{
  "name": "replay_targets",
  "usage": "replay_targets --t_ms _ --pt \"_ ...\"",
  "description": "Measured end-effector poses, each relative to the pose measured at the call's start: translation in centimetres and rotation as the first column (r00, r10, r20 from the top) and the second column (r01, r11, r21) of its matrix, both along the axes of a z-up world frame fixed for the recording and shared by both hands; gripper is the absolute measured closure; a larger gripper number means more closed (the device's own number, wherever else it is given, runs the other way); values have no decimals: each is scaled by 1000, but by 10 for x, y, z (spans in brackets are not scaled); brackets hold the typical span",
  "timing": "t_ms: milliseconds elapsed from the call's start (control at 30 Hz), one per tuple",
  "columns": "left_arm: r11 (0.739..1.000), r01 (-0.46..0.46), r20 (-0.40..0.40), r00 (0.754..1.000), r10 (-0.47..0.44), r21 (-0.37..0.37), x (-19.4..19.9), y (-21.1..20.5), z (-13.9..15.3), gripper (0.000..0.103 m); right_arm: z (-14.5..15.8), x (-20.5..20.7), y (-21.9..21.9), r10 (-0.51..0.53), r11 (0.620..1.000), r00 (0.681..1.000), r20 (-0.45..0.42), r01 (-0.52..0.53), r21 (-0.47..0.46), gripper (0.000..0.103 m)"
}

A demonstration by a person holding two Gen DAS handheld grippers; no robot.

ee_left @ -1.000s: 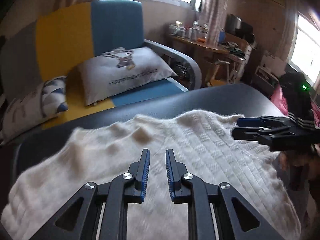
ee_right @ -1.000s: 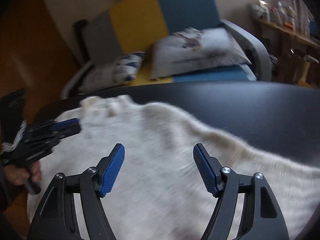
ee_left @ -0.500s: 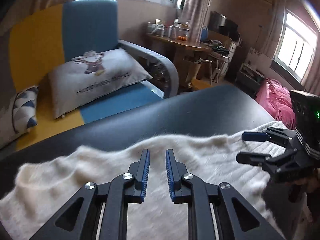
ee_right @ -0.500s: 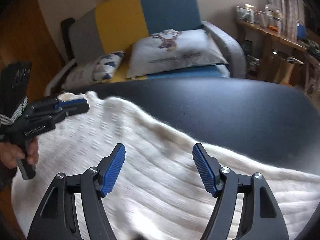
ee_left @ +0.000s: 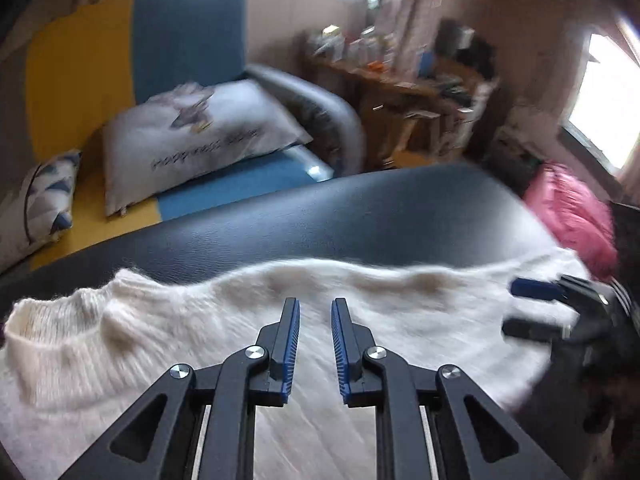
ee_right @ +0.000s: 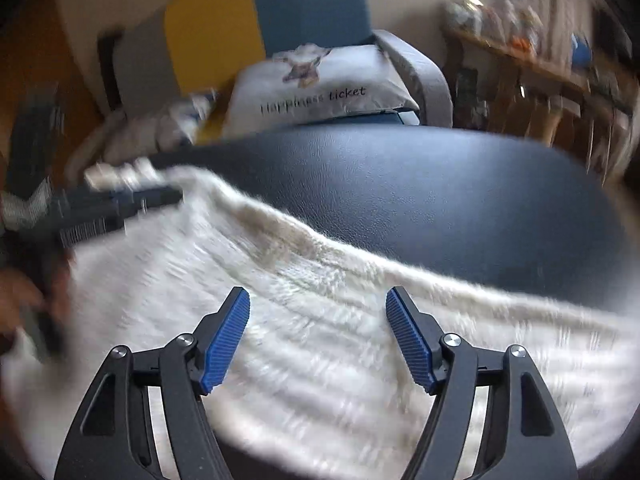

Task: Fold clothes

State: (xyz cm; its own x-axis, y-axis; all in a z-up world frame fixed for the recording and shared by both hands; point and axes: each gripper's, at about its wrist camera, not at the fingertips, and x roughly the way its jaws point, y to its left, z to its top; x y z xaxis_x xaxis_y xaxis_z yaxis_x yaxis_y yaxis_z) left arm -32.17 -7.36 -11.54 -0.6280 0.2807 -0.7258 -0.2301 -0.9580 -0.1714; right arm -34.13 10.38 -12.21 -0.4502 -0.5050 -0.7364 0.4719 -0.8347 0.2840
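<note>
Sweater: cream knit sweater (ee_left: 224,320) spread over the near half of the black table (ee_left: 360,216), ribbed collar toward the table's left edge.
Left gripper (ee_left: 315,344): above the knit, jaws a narrow gap apart, nothing between them.
Right gripper (ee_right: 318,340): jaws spread wide over the knit, empty.
Open room: far half of the table is bare up to its far edge; sofa (ee_left: 188,40) with pillow (ee_left: 200,136) beyond.
Views: left wrist view shows the collar and a pink bundle (ee_left: 568,216) off the right edge; right wrist view shows a hand (ee_right: 20,304) on the left gripper's handle.
</note>
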Motion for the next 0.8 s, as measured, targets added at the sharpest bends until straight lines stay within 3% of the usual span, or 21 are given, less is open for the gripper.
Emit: replay_targets --t_ms 100,200,300,467,567,800 --pt "995 100 -12 995 -100 -9 38 21 4 87 11 23 44 -58 987 997 47 64 -147 29" --pt "990 139 -7 990 -140 -38 74 38 -1 87 13 53 105 -164 931 980 111 191 -313 27" --pt "992 120 27 993 -119 -37 99 41 -13 87 8 86 181 -327 810 929 175 371 -454 19" --pt "997 79 75 994 -78 -20 103 36 -25 87 -17 113 279 -564 563 771 297 622 -544 19" --pt "998 68 81 994 -67 -12 103 34 -26 87 -27 113 303 -600 474 730 326 653 -590 19" --pt "999 42 95 995 -43 8 105 31 -29 87 -36 87 305 -640 438 700 317 671 -598 19"
